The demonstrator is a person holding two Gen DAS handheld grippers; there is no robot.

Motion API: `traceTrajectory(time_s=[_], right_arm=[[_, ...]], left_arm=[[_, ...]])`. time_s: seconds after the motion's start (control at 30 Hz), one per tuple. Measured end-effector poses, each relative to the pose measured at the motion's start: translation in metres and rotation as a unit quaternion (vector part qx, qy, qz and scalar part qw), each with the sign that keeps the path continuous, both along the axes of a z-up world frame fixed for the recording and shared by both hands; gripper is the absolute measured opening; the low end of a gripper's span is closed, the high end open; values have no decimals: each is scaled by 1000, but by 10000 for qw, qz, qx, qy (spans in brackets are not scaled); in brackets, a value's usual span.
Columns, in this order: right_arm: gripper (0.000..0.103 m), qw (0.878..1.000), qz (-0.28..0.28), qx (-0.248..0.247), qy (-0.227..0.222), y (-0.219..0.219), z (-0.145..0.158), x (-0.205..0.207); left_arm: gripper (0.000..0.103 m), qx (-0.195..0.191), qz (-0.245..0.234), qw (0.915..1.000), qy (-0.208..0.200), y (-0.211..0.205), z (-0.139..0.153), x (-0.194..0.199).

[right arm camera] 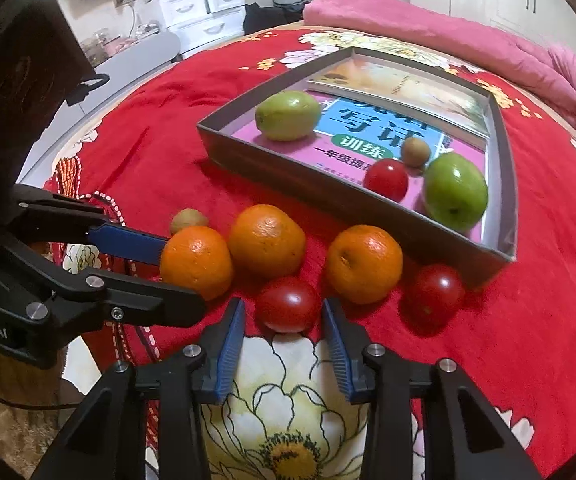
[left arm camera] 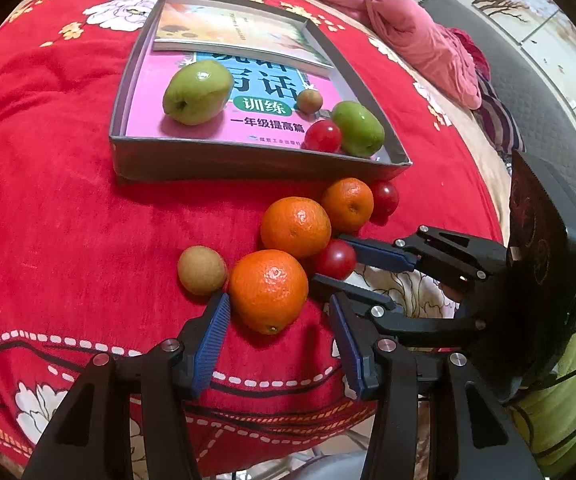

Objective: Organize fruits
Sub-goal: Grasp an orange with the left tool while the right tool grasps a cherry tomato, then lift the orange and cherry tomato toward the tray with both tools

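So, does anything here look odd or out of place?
Two books line the grey cardboard tray, an unusual bed for the fruit inside. Three oranges, two red tomatoes and a small brown fruit lie loose on the red blanket.

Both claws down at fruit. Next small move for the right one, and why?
Probably finish closing the right claw on the red tomato, then lift. The tomato sits between its pads, a sliver of gap still showing each side, and the grey tray already holds sorted fruit.
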State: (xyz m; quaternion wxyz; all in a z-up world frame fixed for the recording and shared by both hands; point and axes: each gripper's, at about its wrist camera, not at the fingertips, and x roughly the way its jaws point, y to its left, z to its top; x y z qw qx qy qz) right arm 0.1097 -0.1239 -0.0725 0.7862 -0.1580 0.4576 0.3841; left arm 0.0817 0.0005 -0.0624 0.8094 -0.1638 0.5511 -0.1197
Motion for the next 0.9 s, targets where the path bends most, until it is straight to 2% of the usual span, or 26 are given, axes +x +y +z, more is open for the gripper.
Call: traceTrajectory(time_s=[0.07,0.4,0.53,0.9], right_arm=[[32,10000,29,-2,-30,1,0,0],[32,10000,18,-78,-42,-10,8,-5],[32,9999,-123,30,-38,-19,13,0],[32,9992,-254,316,32,-26,21,6]], left_arm=[[52,7,-7,10000,0,-1,0,4],[51,180,-66,9998,32,-11,-8,16],[43,229,-47,9997,4,-12,-9,18],[42,310,-94,9994,-150,-12,-1,11]])
